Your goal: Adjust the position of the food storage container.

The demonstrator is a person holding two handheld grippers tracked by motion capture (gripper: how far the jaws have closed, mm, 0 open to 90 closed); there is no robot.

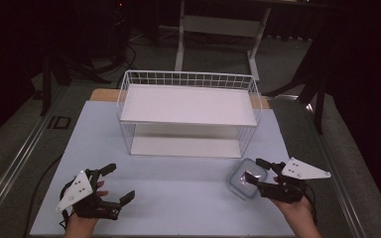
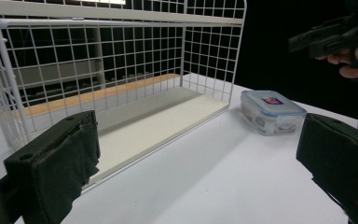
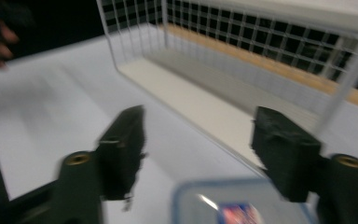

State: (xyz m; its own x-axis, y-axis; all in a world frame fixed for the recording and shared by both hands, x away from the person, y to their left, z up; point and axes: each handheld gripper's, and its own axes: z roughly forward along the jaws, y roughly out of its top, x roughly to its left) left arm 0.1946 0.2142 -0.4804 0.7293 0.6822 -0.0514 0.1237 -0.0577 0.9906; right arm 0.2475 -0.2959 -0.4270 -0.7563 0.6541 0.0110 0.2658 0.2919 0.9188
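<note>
Container: clear lidded food box [image 1: 248,177] sitting on the pale table [image 1: 178,198], just right of the white wire rack [image 1: 188,115].
Right gripper [image 1: 261,173]: hovering over the box, jaws spread, gripping nothing.
Left gripper [image 1: 120,182]: resting at near left, jaws wide, empty.

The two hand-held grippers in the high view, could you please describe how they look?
The left gripper and the right gripper are matte black, each with two jaws ending in blocky, dark padded fingers. Each carries a pale grey three-cornered plate on top; the left one's shows small dark holes. A black cable trails from the left gripper. No sleeves show at the wrists.
</note>
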